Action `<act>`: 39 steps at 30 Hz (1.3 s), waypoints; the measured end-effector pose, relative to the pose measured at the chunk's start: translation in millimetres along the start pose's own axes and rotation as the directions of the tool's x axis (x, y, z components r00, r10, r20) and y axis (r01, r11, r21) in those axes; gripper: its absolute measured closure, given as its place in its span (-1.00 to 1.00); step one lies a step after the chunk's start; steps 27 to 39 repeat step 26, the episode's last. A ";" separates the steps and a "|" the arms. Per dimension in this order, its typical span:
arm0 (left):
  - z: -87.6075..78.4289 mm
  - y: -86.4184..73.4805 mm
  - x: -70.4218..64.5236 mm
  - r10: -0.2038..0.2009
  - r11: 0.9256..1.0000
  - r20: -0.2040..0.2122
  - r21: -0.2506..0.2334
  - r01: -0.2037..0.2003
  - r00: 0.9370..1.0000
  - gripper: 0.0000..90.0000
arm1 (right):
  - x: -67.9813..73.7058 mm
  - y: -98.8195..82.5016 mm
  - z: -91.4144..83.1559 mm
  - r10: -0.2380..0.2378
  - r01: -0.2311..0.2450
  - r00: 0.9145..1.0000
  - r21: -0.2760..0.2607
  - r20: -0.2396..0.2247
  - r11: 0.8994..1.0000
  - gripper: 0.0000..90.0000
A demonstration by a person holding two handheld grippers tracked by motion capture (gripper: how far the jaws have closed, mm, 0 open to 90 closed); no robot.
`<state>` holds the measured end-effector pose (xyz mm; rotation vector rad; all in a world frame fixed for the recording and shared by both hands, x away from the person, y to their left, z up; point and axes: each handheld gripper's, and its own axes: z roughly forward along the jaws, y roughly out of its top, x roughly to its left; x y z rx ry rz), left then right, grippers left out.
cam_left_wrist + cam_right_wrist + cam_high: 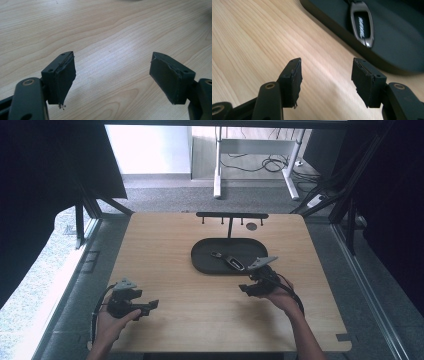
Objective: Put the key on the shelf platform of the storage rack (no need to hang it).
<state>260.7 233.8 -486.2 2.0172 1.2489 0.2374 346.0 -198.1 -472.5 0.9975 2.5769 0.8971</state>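
The key fob [234, 262] lies flat in the black oval tray [205, 265], a little right of the frame's centre in the high view, with its dark strap end [217, 254] pointing to the upper left. In my right gripper view the key fob [362, 23] sits in the upper right of the frame, silver-edged with a dark face, inside the tray [402, 42], ahead of the jaws and off to the right of the gap between them. My right claw [248, 289] hangs over bare wood just below the tray's lower right rim, apart from the fob and touching nothing; its jaws stand partly spread with only table [249, 37] between them. My left claw [154, 305] is in the lower left of the high view, well apart from tray and fob, held low over the table [105, 30], its jaws spread wide and empty. At the far edge of the table, behind the tray, stands a black hook rack [231, 215]
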 end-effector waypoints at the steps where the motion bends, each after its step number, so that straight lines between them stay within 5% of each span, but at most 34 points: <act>1: 0.7 -0.1 -0.5 0.000 1.000 0.001 0.001 0.000 1.000 -0.53 | 0.0 -4.1 -1.7 0.008 -0.008 1.000 -0.004 0.006 1.000 -0.08; 8: 2.5 -0.3 -2.2 0.004 1.000 -0.002 0.010 -0.004 1.000 -0.53 | 0.0 -40.6 -13.4 0.060 -0.060 0.998 -0.048 0.003 0.997 -0.06; 15: 5.0 -1.3 -0.3 0.004 1.000 -0.005 0.018 -0.004 1.000 -0.53 | -6.7 -66.2 -12.0 0.106 -0.105 0.994 -0.026 0.018 0.994 -0.05; 26: 2.2 -0.7 2.2 -0.006 1.000 0.002 0.006 0.006 1.000 -0.53 | -6.1 -72.6 -12.5 0.135 -0.131 0.988 -0.063 0.078 0.989 -0.16; 39: 2.2 -0.7 2.2 -0.006 1.000 0.002 0.006 0.006 1.000 -0.53 | -6.1 -72.6 -12.5 0.135 -0.131 0.988 -0.063 0.078 0.989 -0.16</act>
